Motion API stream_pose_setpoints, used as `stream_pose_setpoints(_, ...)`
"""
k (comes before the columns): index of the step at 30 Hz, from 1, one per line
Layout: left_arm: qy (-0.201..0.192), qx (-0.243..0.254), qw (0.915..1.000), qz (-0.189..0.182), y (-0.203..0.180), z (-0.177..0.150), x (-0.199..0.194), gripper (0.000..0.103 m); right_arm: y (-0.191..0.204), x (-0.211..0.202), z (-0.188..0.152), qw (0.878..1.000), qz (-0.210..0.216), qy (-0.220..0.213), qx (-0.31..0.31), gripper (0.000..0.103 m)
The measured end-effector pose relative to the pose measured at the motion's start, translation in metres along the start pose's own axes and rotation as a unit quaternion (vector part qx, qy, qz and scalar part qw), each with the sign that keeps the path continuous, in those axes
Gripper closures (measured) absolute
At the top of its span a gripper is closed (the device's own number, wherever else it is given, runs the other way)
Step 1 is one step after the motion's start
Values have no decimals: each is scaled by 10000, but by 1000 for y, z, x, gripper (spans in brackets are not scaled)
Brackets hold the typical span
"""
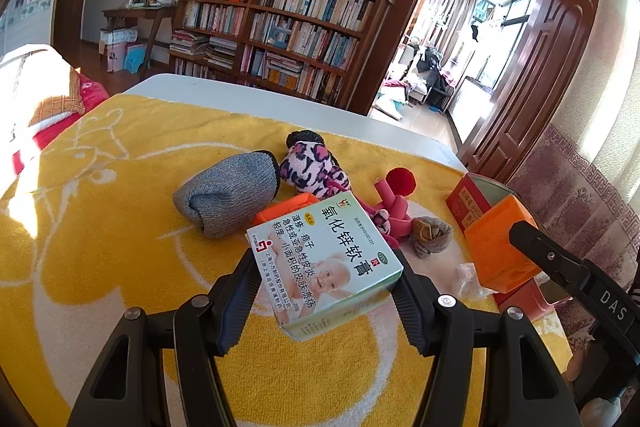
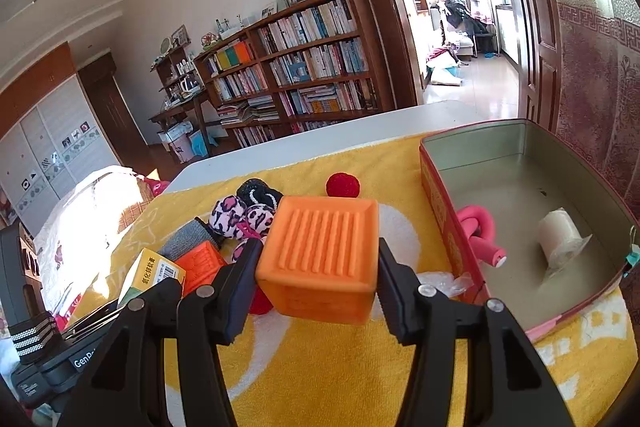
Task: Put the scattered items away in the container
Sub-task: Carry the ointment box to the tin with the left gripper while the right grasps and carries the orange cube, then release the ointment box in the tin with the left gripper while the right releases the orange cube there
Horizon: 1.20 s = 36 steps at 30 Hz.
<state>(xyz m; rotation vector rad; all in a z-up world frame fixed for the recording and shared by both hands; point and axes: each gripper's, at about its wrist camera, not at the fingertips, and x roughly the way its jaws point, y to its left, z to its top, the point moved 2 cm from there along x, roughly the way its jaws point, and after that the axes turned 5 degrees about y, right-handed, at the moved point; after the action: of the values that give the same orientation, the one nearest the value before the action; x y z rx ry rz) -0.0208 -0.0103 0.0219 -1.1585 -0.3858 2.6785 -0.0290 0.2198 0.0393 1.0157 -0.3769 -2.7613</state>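
Observation:
My left gripper (image 1: 320,287) is shut on a pale green medicine box (image 1: 324,259) with a baby's picture, held above the yellow towel (image 1: 100,227). In the right wrist view my right gripper (image 2: 320,275) is shut on an orange ribbed block (image 2: 320,259), lifted just left of the open red tin (image 2: 440,187). Inside the tin lie a pink toy (image 2: 480,231) and a white roll in clear wrap (image 2: 560,235). The same block (image 1: 500,243) and right gripper show at the right of the left wrist view.
On the towel lie a grey sock bundle (image 1: 224,195), a pink leopard-print plush (image 1: 312,167), a red pompom (image 1: 400,181), a pink knotted toy (image 1: 394,215), a brown-grey sock (image 1: 432,235), another orange block (image 2: 200,263) and crumpled clear plastic (image 2: 440,283). A bookshelf (image 1: 280,27) stands behind the table.

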Motion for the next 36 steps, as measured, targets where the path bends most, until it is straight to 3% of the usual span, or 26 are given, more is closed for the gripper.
stream_pose_setpoints(10,-81,481,9984,-292,-54,20,-10,38,-69,-52,30,9953,-542,-633,502,44)
stream_pose_setpoints(19,-10,1052,9911,-815,-132,37,1,38,-125,-81,54,9870,-1074,-969,693,45)
stream_pose_setpoints(20,-5,1106,9902,-856,-141,39,4,38,-130,-81,56,9868,-1085,-967,720,45)
stream_pose_setpoints(22,10,1200,9884,-926,-158,44,10,38,-139,-81,58,9870,-1072,-944,737,56)
stream_pose_setpoints(29,223,1405,9826,-1198,-207,49,39,38,-161,-75,58,9866,-1047,-901,873,57)
stream_pose_setpoints(36,418,1624,9780,-1244,-238,46,63,38,-177,-65,46,9839,-1012,-840,1206,57)
